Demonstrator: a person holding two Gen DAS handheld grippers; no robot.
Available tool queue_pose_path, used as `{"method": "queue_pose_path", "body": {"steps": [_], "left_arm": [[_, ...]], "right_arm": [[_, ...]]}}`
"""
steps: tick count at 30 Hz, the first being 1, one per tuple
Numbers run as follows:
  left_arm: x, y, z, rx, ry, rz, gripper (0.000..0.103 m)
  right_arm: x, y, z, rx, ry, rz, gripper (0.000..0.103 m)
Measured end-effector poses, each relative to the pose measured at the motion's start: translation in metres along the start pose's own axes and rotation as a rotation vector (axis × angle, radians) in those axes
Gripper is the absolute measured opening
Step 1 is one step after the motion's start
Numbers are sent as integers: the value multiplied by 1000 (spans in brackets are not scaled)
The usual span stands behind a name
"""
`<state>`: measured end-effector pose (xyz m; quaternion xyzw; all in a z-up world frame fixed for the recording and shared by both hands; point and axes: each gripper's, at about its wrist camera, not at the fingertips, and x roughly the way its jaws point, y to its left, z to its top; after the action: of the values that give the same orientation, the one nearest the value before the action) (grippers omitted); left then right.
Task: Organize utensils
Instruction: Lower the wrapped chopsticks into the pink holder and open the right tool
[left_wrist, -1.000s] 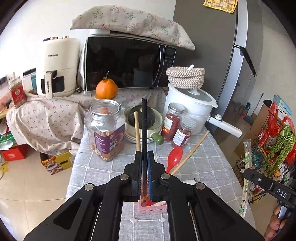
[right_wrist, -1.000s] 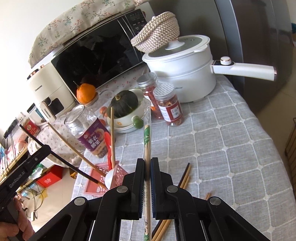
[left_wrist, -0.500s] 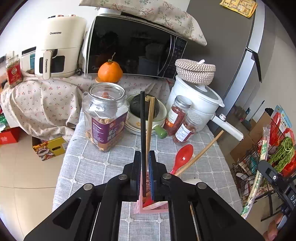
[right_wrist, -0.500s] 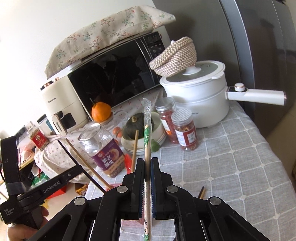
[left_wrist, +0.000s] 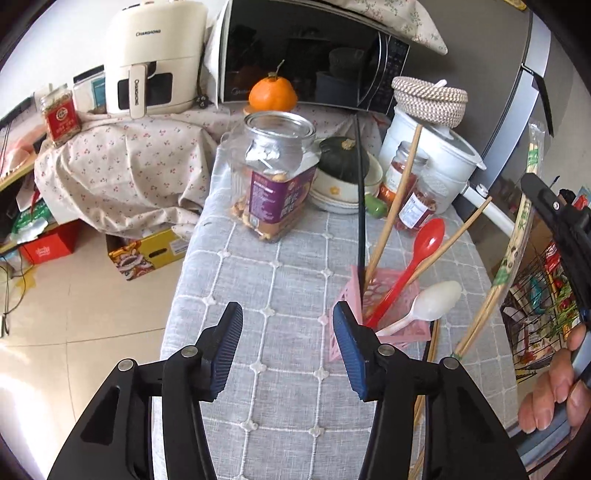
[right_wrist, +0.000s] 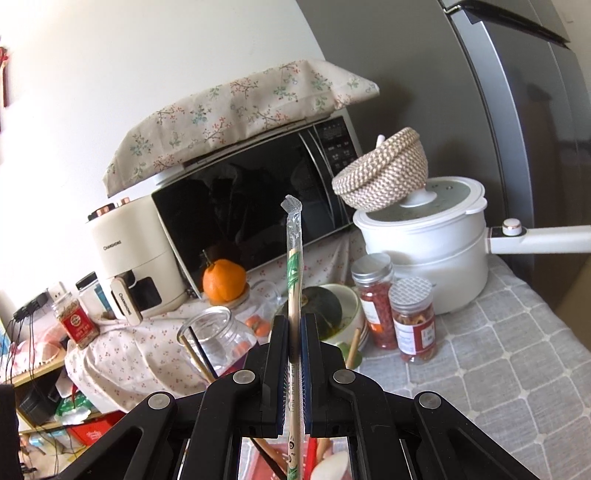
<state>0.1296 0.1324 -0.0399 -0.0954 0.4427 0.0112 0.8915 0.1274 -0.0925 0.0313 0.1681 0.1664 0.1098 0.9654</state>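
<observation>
My right gripper (right_wrist: 294, 354) clamps light, stiff, slippery wrapped chopsticks (right_wrist: 294, 266) mid-length; my left gripper (left_wrist: 286, 350) is opening, empty, beside the pink holder (left_wrist: 384, 295).

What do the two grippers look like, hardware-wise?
Both match: the left gripper and right gripper have matte black linkage arms with silver pivot pins and ribbed blue pads. No cables or sleeves show. A bare hand grips the right handle.
</observation>
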Motion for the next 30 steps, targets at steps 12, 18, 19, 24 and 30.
{"method": "queue_pose_path", "body": {"steps": [12, 18, 19, 24, 30], "left_arm": [[8, 26, -8, -2, 56, 4, 54], [11, 28, -10, 0, 58, 12, 54], [11, 28, -10, 1, 59, 14, 54], [14, 23, -12, 11, 69, 16, 54], [14, 11, -18, 29, 91, -12, 54]], "right_arm": [[42, 25, -21, 14, -115, -156, 2], [57, 30, -35, 23, -105, -185, 5], [58, 30, -38, 23, -94, -177, 5], [49, 27, -41, 38, -41, -114, 29], [25, 13, -24, 63, 34, -58, 43]]}}
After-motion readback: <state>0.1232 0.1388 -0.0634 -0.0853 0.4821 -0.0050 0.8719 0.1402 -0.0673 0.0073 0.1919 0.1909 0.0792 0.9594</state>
